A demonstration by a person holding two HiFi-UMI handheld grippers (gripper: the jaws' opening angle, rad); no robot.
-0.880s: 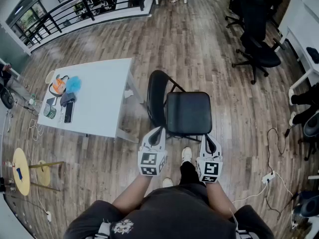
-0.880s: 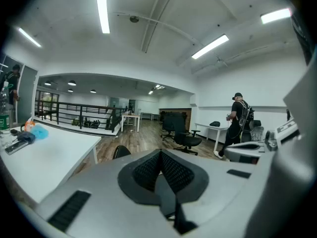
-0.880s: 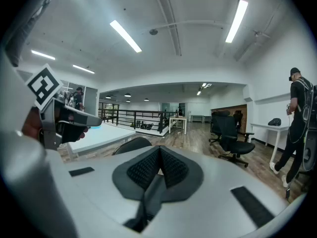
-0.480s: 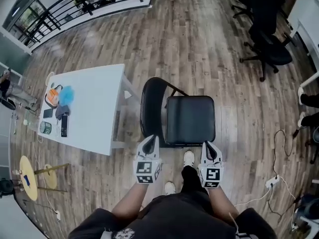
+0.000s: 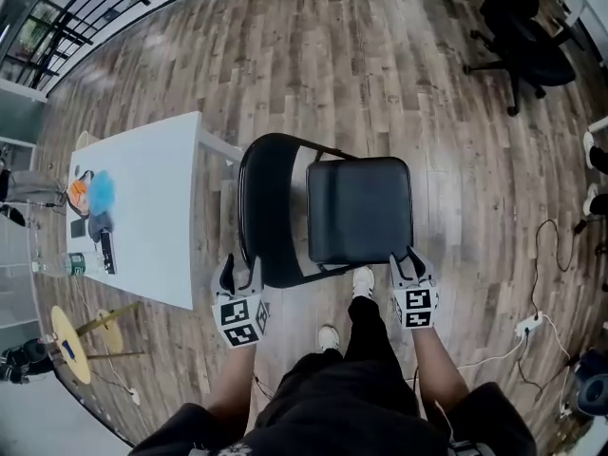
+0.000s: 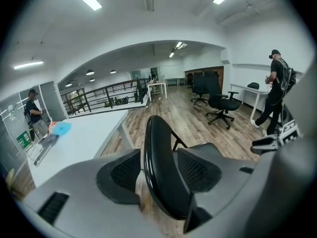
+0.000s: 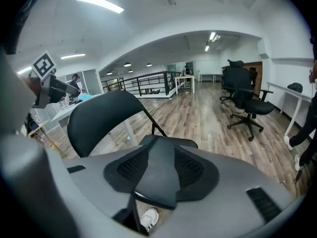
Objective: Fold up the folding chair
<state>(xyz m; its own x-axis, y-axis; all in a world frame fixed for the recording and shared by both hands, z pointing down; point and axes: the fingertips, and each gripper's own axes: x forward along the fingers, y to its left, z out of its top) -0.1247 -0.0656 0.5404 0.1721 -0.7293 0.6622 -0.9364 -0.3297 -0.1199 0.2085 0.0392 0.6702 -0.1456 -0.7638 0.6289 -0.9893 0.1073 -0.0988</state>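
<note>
A black folding chair [image 5: 332,218] stands open on a wood floor [image 5: 380,65], just beside a white table [image 5: 152,207], with the person wielding the two grippers standing right at its front edge. The left gripper [image 5: 240,274] straddles the rim of the backrest [image 6: 161,172]; its jaws stand wide, the curved black panel upright between them, and a strip of floor shows between the panel and one pad. The right gripper [image 5: 408,262] is clamped on the near right corner of the seat [image 7: 158,175], its jaws narrower, and the cushion's edge fills the gap between the pads. Both tools angle downward. From overhead the backrest lies to the left of the seat, toward the table. A white shoe [image 5: 361,278] sits just below the seat's front edge, between the two grippers. Small clutter [image 5: 90,212] rests at the table's far end, well apart from the chair. Black office chairs [image 5: 532,36] stand across the room, and another person [image 6: 276,90] stands near a desk there.
</note>
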